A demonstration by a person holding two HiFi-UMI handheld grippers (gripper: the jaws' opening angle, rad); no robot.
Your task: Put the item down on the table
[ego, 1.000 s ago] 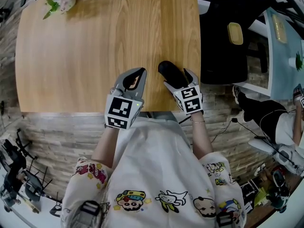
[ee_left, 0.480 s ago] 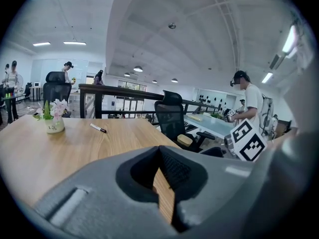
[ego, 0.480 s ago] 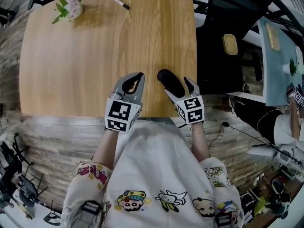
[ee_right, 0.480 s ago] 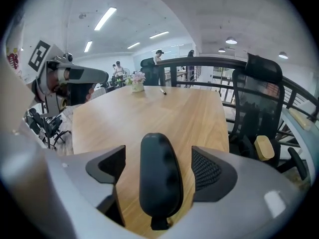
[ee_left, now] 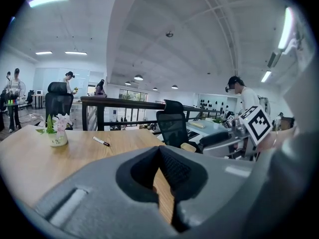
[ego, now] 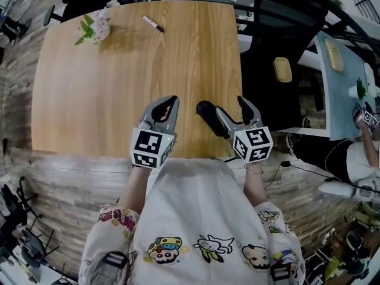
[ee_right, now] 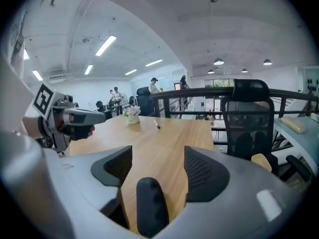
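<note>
Wooden table [ego: 119, 82], near edge: the right gripper [ego: 230, 107], jaws wide apart though just narrowing, grips nothing, its pads clear of the black oblong item [ego: 208, 114] lying below them. The left gripper [ego: 167, 103] is closed and empty. The set-down looks done, and the next move would be to draw back without nudging the item.

The table [ego: 119, 82] was light brown with a streaked wood grain. The item [ego: 208, 113] on it was plain black. The left gripper [ego: 172, 101] was grey, its cube patterned in black and white squares. The pen [ego: 153, 24] was black and white. The flowers [ego: 95, 27] were pale pink with green leaves. The chair [ego: 285, 16] was black. The person's clothes [ego: 196, 212] were white with coloured cartoon prints.
</note>
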